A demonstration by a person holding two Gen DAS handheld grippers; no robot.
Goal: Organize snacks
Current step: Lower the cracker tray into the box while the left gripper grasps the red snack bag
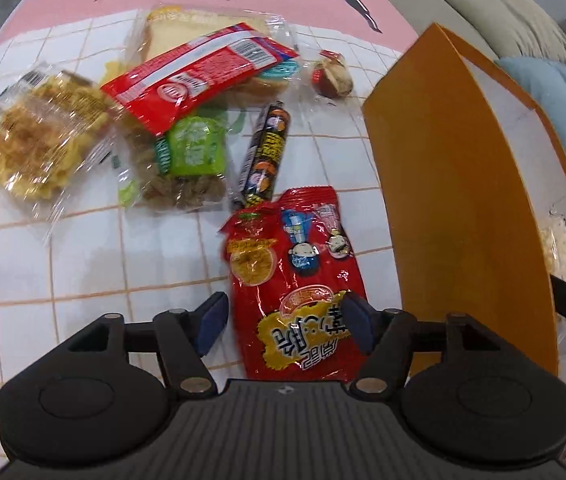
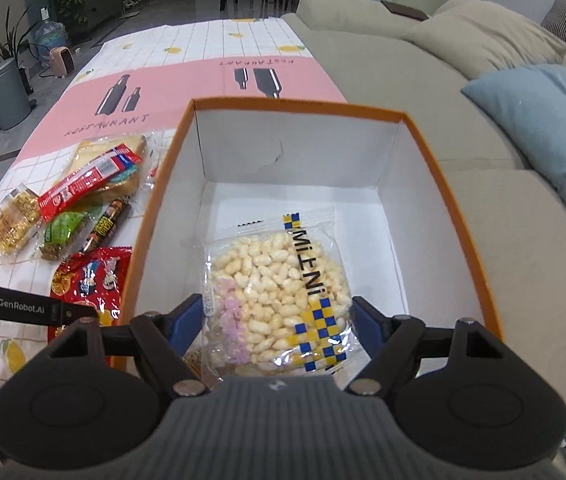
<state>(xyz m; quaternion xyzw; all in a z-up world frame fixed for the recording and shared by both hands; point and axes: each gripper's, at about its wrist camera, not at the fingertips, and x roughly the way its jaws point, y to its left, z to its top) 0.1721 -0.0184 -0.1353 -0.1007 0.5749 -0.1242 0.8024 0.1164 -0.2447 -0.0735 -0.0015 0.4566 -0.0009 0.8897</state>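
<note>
Snack bag, red [image 1: 295, 280], lies flat on the surface just beside the orange box's [image 1: 455, 200] outer wall, its long axis running straight out from the left gripper [image 1: 285, 322], whose jaws stand open astride its near end. The right gripper [image 2: 279, 330], jaws open, hangs over the puffed rice pack [image 2: 279, 288] inside the box.
</note>
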